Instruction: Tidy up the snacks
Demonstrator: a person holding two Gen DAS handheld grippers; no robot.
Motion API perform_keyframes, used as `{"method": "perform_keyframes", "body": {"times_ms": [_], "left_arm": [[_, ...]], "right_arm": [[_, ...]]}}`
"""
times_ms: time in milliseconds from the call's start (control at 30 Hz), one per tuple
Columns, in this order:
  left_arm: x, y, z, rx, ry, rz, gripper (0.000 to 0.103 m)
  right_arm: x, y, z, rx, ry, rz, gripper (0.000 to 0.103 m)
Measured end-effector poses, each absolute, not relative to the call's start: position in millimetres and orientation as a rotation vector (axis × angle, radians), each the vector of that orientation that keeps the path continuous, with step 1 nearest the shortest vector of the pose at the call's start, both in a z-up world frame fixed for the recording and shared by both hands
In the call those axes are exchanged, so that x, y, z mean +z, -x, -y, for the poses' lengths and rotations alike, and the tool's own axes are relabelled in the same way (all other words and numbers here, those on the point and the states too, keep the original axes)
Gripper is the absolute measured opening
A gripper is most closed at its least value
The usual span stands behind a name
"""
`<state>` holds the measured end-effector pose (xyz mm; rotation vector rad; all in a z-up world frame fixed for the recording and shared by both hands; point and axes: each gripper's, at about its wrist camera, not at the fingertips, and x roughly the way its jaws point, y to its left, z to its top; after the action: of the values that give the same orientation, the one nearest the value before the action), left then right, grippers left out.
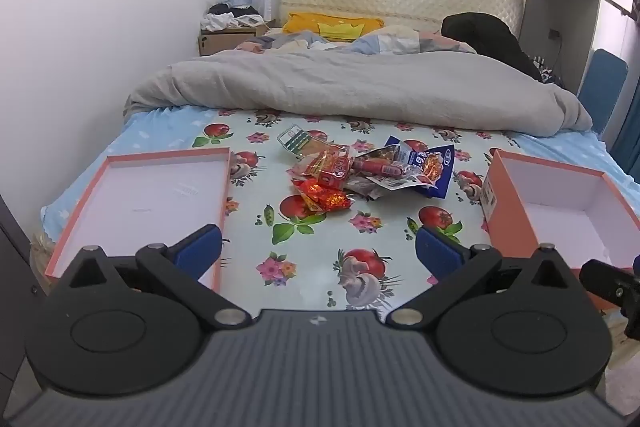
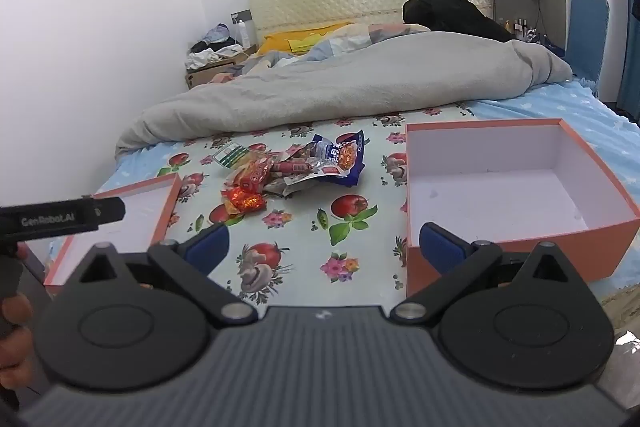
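A pile of snack packets [image 1: 360, 175] lies on a floral cloth [image 1: 312, 239] on the bed; it also shows in the right wrist view [image 2: 296, 171]. It holds red-orange packets [image 1: 324, 197], a blue bag [image 1: 432, 167] and a green-white packet [image 1: 296, 141]. An empty orange box [image 2: 520, 247] stands to the right, and its shallow lid [image 1: 132, 227] lies to the left. My left gripper [image 1: 318, 251] is open and empty, held short of the pile. My right gripper [image 2: 324, 247] is open and empty, beside the box's near-left corner.
A grey duvet [image 1: 360, 91] is bunched across the bed behind the cloth. Pillows and a black garment [image 1: 488, 39] lie at the headboard. A cluttered cardboard box [image 1: 228, 35] stands at the far left. The left gripper's body [image 2: 60, 217] shows at the right wrist view's left edge.
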<state>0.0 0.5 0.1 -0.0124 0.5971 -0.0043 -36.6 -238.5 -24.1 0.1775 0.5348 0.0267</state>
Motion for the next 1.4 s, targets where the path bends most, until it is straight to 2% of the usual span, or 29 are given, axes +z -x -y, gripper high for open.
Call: {"method": "perform_keyframes", "body": {"times_ms": [1400], "left_arm": [[13, 13, -10, -0.012, 0.035, -0.590, 0.103]], "right_arm": [[-16, 47, 235, 0.077, -0.121, -0.517, 0.103]]}}
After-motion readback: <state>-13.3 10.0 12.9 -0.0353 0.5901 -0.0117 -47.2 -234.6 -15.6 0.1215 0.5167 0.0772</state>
